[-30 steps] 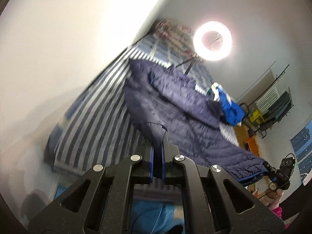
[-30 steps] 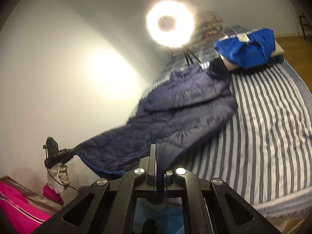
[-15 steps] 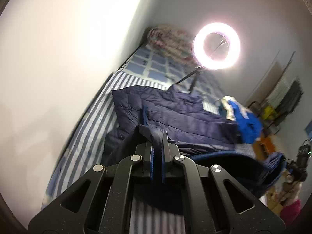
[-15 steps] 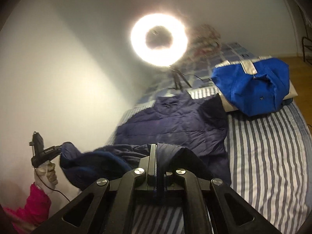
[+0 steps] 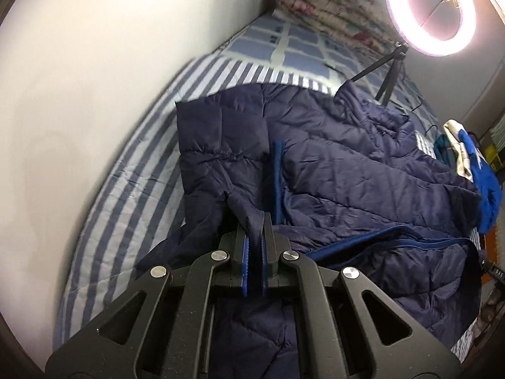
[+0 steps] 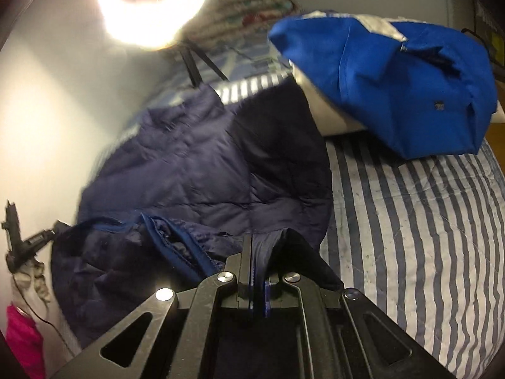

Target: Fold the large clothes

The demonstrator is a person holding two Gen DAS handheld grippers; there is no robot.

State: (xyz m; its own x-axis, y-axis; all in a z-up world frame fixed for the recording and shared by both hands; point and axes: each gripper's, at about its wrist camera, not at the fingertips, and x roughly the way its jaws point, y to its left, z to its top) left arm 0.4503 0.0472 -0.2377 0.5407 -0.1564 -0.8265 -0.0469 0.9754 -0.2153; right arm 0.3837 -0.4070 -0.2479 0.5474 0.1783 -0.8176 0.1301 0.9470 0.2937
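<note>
A large navy quilted jacket [image 5: 347, 170] with a blue zip lining lies on the striped bed [image 5: 126, 170]. My left gripper [image 5: 255, 224] is shut on a fold of its hem, just above the jacket's middle. In the right wrist view the same jacket [image 6: 202, 164] lies partly doubled over. My right gripper [image 6: 257, 246] is shut on another hem corner at the jacket's edge towards the bed's middle. The left gripper [image 6: 47, 237] shows there at the far left, with the hem hanging between the two.
A ring light [image 5: 429, 12] on a tripod stands at the head of the bed, before a rolled floral quilt [image 5: 328, 9]. A bright blue garment [image 6: 394, 75] lies on a pillow beside the jacket. A white wall [image 5: 79, 79] runs along the bed's far side.
Both grippers have carried the jacket's lower hem forward and down over its upper part. The stretched, hanging hem now lies folded over the body on the bed.
</note>
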